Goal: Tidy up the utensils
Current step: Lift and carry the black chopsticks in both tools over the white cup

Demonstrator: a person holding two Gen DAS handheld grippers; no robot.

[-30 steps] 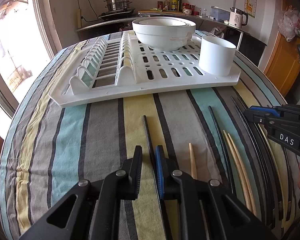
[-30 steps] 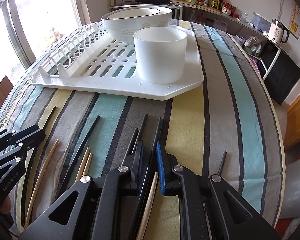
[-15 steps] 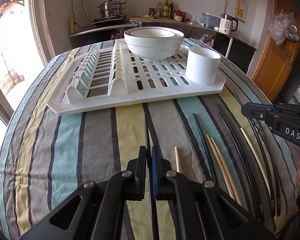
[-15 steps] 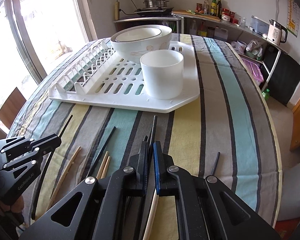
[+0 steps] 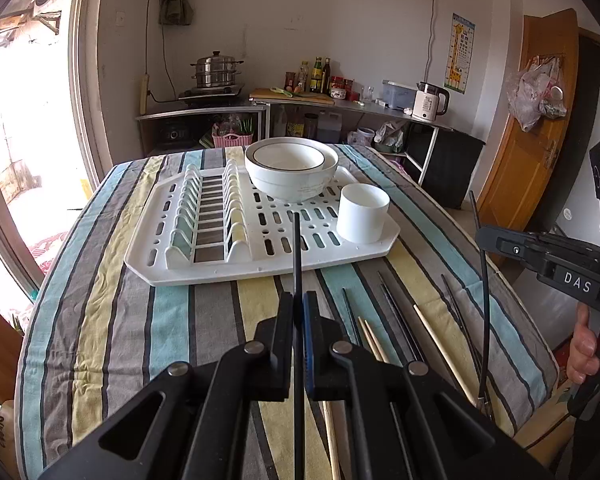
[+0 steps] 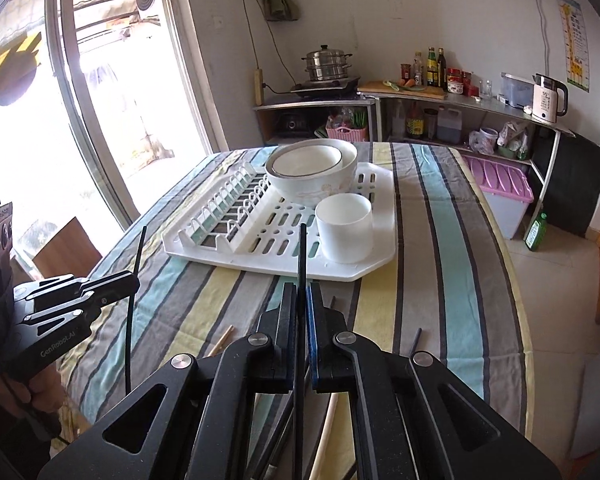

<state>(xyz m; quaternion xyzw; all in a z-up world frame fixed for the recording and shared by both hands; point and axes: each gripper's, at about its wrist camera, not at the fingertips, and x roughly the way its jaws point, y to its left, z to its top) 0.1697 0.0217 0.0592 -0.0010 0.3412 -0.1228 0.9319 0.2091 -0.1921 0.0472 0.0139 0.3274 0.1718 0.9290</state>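
My left gripper (image 5: pixel 299 298) is shut on a black chopstick (image 5: pixel 297 252) and holds it lifted above the striped tablecloth, its tip pointing at the white drying rack (image 5: pixel 204 268). My right gripper (image 6: pixel 301 290) is shut on another black chopstick (image 6: pixel 302 248), also lifted. Each gripper shows in the other's view, the right one (image 5: pixel 482 236) with its chopstick (image 5: pixel 485 320), the left one (image 6: pixel 134 278) with its chopstick (image 6: pixel 134 300). A white cylindrical cup (image 5: pixel 362 213) (image 6: pixel 343 227) stands on the rack's near right corner. Several black and wooden chopsticks (image 5: pixel 396 312) lie on the cloth.
Stacked white bowls (image 5: pixel 290 168) (image 6: pixel 312 170) sit at the back of the rack. The plate slots (image 5: pixel 210 212) fill its left side. A wooden chopstick (image 6: pixel 220 342) lies near my right gripper. The table edge (image 6: pixel 528 320) drops off at right; a counter with kettle stands behind.
Both grippers have closed on black chopsticks and lifted them off the cloth. Both views have risen and pulled back from the table.
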